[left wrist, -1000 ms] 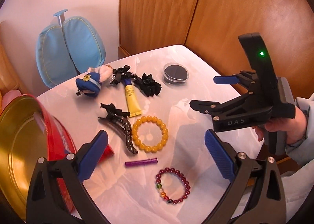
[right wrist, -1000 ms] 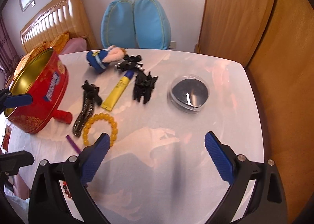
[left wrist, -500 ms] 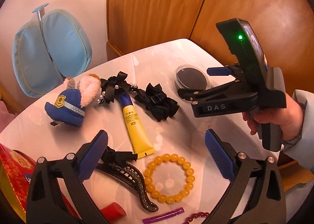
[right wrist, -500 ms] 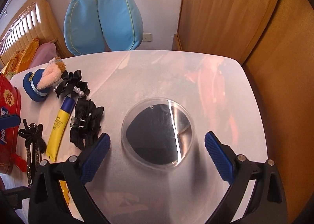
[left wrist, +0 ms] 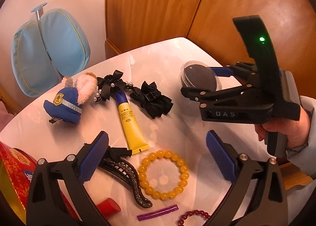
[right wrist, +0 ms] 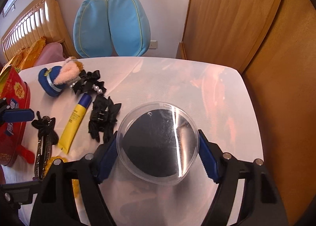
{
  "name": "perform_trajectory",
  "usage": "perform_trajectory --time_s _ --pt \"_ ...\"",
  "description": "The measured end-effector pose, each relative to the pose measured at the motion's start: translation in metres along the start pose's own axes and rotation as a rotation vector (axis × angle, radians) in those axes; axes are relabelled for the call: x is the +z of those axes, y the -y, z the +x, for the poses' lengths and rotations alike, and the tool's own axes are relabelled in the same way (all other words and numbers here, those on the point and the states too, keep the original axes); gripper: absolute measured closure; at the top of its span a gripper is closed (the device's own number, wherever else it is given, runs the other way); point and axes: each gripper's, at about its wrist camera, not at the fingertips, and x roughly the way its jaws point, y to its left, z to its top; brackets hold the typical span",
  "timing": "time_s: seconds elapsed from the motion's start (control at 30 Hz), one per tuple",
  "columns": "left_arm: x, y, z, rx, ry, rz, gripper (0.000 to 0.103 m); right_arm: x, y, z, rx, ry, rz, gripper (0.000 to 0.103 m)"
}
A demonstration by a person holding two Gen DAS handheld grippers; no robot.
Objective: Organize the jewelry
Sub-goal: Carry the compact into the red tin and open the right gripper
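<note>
Left wrist view: left gripper [left wrist: 156, 156] hangs wide open w/ nothing between its pads, above the yellow bead bracelet [left wrist: 163, 175] and rhinestone hair clip [left wrist: 126, 176] on the white table [left wrist: 177, 127]. Right gripper [left wrist: 199, 79] reaches across to the clear round case [left wrist: 199, 79] near the table's far corner.

Right wrist view: right gripper [right wrist: 157, 155] brackets the clear round case [right wrist: 157, 143]; both blue pads sit against its rim, apparently clamped, about case-wide. To do this well, probably squeeze evenly across the widest part and lift level, as the smooth plastic could slip. Red tin [right wrist: 11, 119] waits at left.
</note>
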Motion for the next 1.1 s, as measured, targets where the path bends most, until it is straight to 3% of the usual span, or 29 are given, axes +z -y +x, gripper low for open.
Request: perform_trajectory --time_s 0.3,0.53,0.83,1.1 --pt "-0.020 0.035 -0.049 0.051 0.049 -0.005 0.007 -0.013 -0.010 -0.083 0.046 0.119 -0.049 0.027" --pt "-0.050 0.039 -0.112 0.201 0.129 -0.070 0.007 -0.018 -0.033 -0.136 0.134 0.221 -0.115 0.027" --pt "-0.121 -0.030 -0.196 0.393 0.178 -0.276 0.007 -0.006 -0.134 -0.155 0.317 0.261 -0.277 0.027" --pt "-0.179 -0.123 -0.250 0.454 0.211 -0.366 0.007 0.025 -0.260 -0.142 0.393 0.226 -0.378 0.027"
